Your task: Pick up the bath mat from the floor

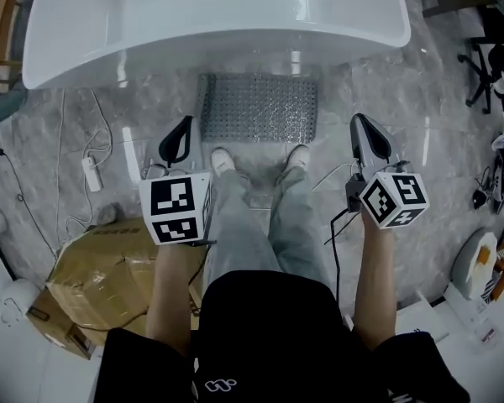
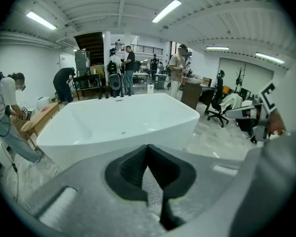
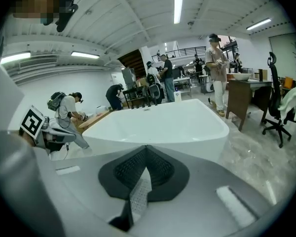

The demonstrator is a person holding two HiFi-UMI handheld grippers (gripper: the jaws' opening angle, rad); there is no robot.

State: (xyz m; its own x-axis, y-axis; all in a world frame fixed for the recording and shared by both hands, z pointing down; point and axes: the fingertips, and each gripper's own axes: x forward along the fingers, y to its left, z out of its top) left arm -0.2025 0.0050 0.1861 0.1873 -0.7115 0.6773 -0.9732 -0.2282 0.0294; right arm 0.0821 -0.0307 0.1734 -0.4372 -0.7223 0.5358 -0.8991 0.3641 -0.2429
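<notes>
The mat (image 1: 258,107) is grey, with a fine grid of small pale dots. The tub (image 1: 210,23) is glossy white. The floor (image 1: 92,116) is grey marble with lighter veins. The left gripper (image 1: 183,128) shows mostly black, the right gripper (image 1: 359,124) grey and black. Their cubes (image 1: 176,208) bear black square patterns on white. The box (image 1: 101,275) is brown cardboard. The shoes (image 1: 223,159) are white, the trousers (image 1: 252,233) pale grey and the shirt (image 1: 269,326) black.

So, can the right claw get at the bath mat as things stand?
Probably yes: the bath mat lies bare on the floor by the tub. The right claw is shut and held high, so it must open and lower.
</notes>
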